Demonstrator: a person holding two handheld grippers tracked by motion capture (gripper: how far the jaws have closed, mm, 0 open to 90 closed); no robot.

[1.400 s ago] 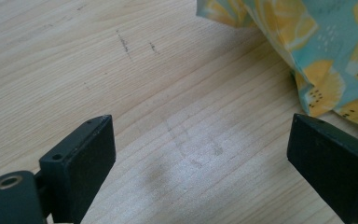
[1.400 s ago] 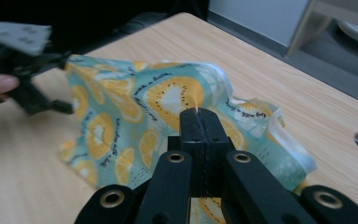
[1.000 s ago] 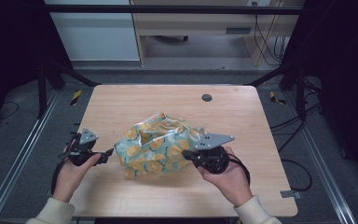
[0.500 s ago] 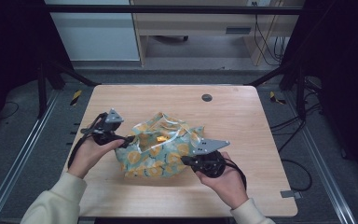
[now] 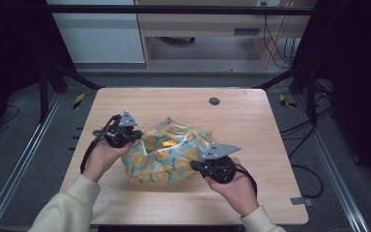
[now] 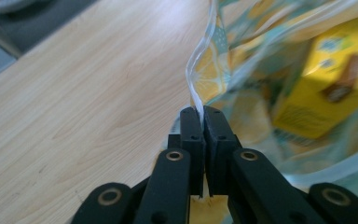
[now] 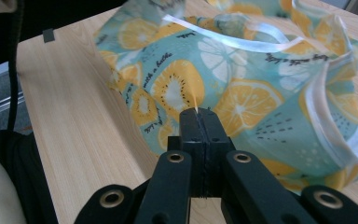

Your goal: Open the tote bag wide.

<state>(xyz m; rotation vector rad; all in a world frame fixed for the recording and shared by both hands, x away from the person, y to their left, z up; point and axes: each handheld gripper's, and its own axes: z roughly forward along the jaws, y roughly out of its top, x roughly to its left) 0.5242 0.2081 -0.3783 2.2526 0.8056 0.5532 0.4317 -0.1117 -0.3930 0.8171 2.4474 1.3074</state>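
A crumpled teal plastic bag printed with orange and lemon slices (image 5: 166,157) lay at the centre of the light wooden table (image 5: 251,121). A yellow carton (image 6: 328,79) sat inside it. The left gripper (image 5: 136,137) was at the bag's left edge, the right gripper (image 5: 193,166) at its lower right. A small dark round disc (image 5: 214,101) lay on the table above, toward upper right.

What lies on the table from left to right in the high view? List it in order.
left gripper → fruit-print bag, with a yellow box showing in its open top → right gripper. The round grommet sits farther back on the table.
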